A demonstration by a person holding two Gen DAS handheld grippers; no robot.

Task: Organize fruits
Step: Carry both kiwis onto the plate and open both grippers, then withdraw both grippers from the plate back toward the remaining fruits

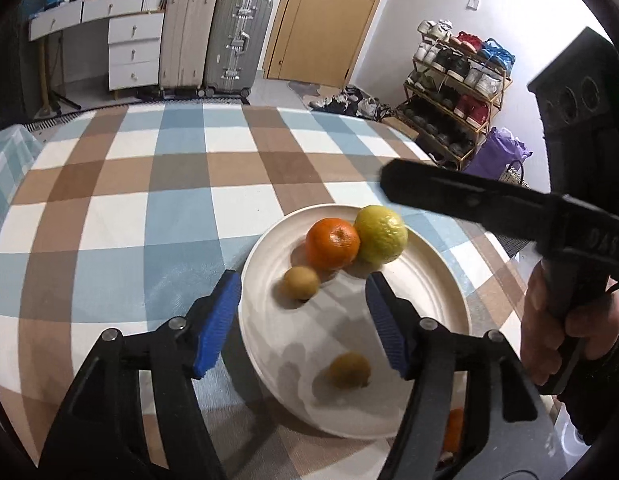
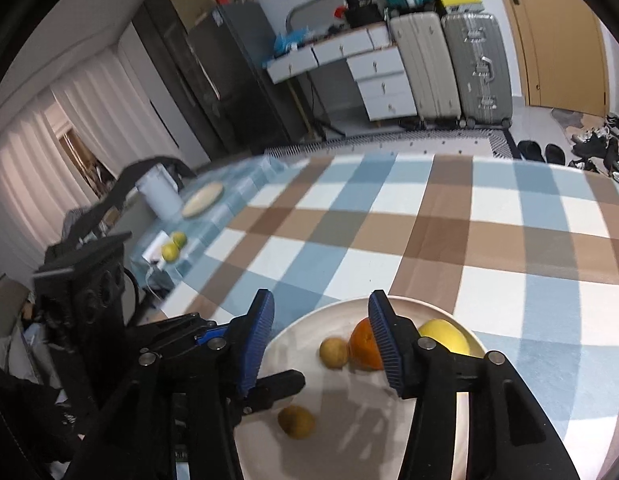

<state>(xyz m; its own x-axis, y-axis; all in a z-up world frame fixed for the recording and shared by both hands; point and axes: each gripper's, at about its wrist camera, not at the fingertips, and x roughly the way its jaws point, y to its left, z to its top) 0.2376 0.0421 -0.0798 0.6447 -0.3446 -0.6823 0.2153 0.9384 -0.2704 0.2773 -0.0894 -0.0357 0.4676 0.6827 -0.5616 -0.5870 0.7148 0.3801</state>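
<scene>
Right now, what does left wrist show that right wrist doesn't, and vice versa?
Left wrist only: the shoe rack, a purple bag, and the person's right hand on its gripper handle.

Right wrist only: the white kettle, a flat round mat and two green fruits at the table's far left.

Both: the plate holding the orange, the yellow-green citrus and two kiwis, plus the suitcases.

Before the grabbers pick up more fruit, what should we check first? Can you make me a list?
1. Left gripper open, nothing held: ok.
2. Right gripper open, nothing held: ok.
3. Plate flat on the checked cloth: ok.
4. Orange, lemon and two kiwis on the plate: ok.
5. Another orange fruit beside the plate, mostly hidden: cannot tell.
6. Grippers crowd close above the plate: not ok.
</scene>
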